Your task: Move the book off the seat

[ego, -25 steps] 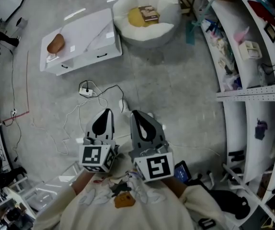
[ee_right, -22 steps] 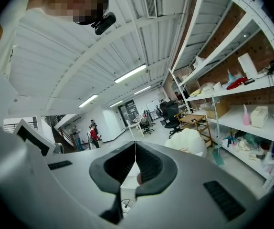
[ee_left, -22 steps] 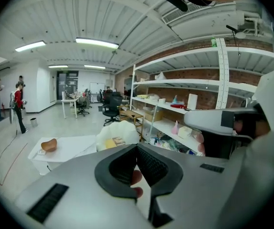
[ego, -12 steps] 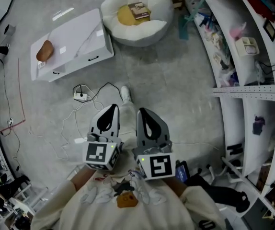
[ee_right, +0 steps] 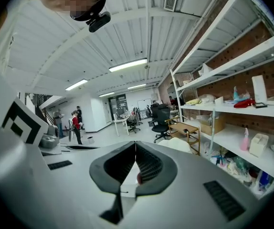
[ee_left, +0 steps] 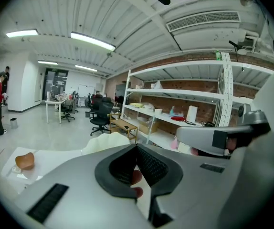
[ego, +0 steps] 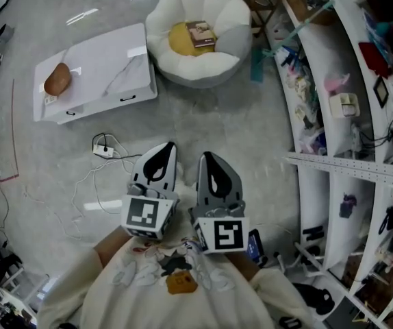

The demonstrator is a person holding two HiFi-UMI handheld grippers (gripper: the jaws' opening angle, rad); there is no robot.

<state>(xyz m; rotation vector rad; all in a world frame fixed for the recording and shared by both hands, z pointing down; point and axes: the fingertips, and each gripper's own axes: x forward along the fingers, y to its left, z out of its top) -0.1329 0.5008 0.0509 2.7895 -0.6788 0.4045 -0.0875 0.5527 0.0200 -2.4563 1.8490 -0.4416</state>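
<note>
While I stand on the grey floor, I hold both grippers side by side, close in front of my chest and pointing forward. My left gripper is closed on nothing: the left gripper view shows its two dark pads meeting along a single line. My right gripper is likewise closed and empty, with its pads together in the right gripper view. The marker cubes of the two grippers sit just beside each other above my pale sleeves.

Well ahead of both grippers, at the top of the head view, stands the seat, a round white chair with a padded, petal-like rim. A yellow cushion lies in its hollow. The book lies flat in the hollow, resting partly on the right side of that cushion. Neither gripper is near it.

To the left of the seat, and just beside it, stands a low white table. A brown rounded thing rests near the table's left end. Between the table and my left gripper, a power strip lies on the floor with a white cable trailing from it. Along the right edge of the head view run white shelves crowded with small items too small to name.
</note>
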